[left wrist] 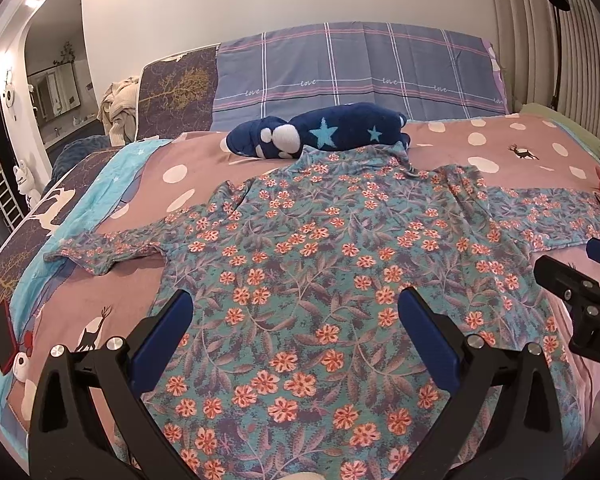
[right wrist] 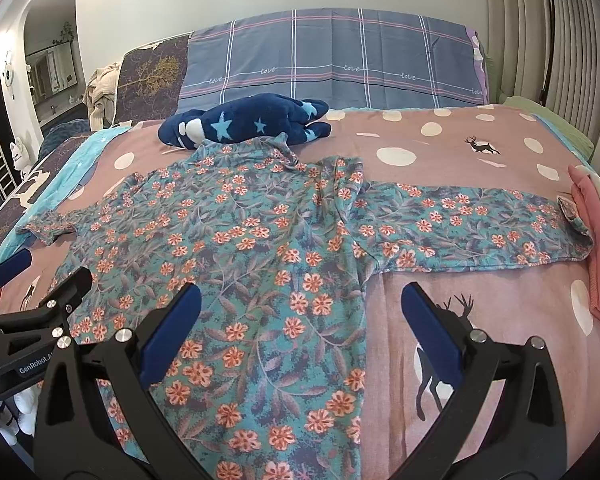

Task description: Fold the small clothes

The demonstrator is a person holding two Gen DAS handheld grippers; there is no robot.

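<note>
A small teal top with orange flowers (left wrist: 308, 248) (right wrist: 236, 240) lies spread flat on the bed, collar at the far end, both long sleeves stretched sideways. The left sleeve (left wrist: 108, 246) is bunched at its end; the right sleeve (right wrist: 472, 228) lies straight, its cuff against pink cloth. My left gripper (left wrist: 296, 308) hovers open over the lower middle of the top, nothing between its fingers. Straddling the top's right edge near the hem, my right gripper (right wrist: 300, 300) is open and empty too. Each gripper shows at the edge of the other's view.
A dark blue plush toy with stars (left wrist: 316, 132) (right wrist: 244, 122) lies just beyond the collar. Folded pink clothes (right wrist: 596, 240) sit at the bed's right edge. Pillows (left wrist: 356, 68) line the headboard. A red phone (left wrist: 2, 336) lies at the left edge of the bedspread (right wrist: 480, 152).
</note>
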